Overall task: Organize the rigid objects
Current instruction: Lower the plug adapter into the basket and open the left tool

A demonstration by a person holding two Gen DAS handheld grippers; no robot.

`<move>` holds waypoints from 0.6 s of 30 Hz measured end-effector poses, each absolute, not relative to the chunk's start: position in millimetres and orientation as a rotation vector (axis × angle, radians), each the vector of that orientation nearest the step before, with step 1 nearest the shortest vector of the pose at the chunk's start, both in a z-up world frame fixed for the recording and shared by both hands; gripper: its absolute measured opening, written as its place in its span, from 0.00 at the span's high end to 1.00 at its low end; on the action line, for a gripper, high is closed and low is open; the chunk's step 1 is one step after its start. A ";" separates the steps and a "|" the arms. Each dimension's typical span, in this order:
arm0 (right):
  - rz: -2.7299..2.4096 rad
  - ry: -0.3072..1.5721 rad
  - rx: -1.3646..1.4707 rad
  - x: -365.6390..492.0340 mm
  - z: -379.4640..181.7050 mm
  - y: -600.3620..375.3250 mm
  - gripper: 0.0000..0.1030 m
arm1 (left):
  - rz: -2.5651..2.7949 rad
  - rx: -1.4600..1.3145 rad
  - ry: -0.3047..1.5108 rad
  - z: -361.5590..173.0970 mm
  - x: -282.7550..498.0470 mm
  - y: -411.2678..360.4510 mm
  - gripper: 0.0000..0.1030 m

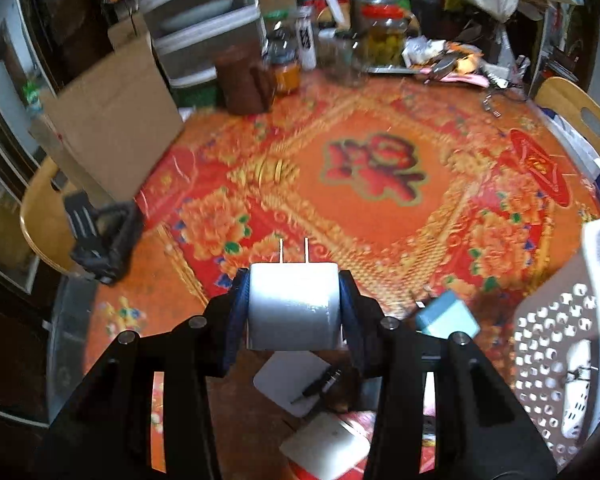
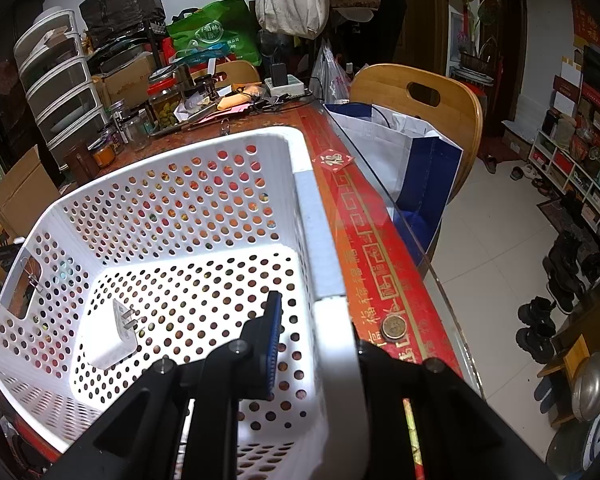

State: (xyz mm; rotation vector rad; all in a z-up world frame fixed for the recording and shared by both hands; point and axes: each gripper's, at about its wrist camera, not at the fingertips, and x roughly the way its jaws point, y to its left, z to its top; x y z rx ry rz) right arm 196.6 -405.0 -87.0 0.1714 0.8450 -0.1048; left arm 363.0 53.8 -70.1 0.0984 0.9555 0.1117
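A: Gripping the white charger [image 1: 293,306], lower centre, prongs forward, the left tongs [image 1: 294,312] hold it above the tabletop [image 1: 380,220]. Why?

B: For transfer. Right tongs [image 2: 316,344], clamped on the basket [image 2: 312,208] rim, steady it; another charger [image 2: 110,334] lies inside.

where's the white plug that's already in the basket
In the right wrist view, the white plug lies on the floor of the white basket, toward its near left corner, left of the right gripper, which is clamped on the basket's rim.
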 end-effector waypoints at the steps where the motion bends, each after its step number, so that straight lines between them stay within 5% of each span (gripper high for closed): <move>1: -0.104 0.845 0.171 196.8 -87.0 -405.0 0.85 | 0.102 0.105 0.942 -62.8 359.4 50.2 0.61; 18: -0.100 0.847 0.161 196.8 -86.8 -404.9 0.85 | -0.034 0.203 0.820 20.3 304.1 -35.8 0.61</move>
